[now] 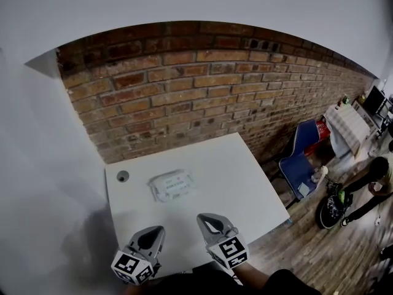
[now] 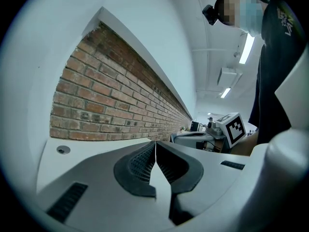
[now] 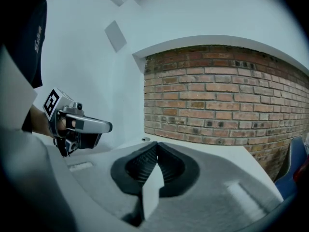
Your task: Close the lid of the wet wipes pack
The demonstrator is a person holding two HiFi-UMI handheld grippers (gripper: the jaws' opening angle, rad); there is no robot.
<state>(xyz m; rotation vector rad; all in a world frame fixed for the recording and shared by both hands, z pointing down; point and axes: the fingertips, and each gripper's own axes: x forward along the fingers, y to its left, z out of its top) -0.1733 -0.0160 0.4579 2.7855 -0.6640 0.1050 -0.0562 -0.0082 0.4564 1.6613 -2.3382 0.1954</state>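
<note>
The left gripper (image 2: 155,145) has its jaws pressed together with nothing between them, and the right gripper (image 3: 155,145) is the same: ribbed pads meeting tip to tip, empty. In the head view, the left gripper (image 1: 158,231) and right gripper (image 1: 202,217) both hang over the near edge of the white counter (image 1: 245,183), pointing toward the brick wall (image 1: 184,97). The wet wipes pack (image 1: 172,185) lies flat on the counter ahead of both, apart from either, and sits roughly on the line that runs forward between them. Neither gripper view shows it. Its long axis runs side to side, about parallel to the wall, so the jaws point across its width and not along its length. The right gripper's tips look slightly closer, nearest the pack's right end; the left gripper sits farther back and to the pack's left. A round grommet (image 1: 123,176) is set in the counter well left of the pack. The pack carries a pale label, but its print is too small to read, and whether the lid stands open cannot be told. The only clear markings are the black-and-white squares on each gripper's cube.
</note>
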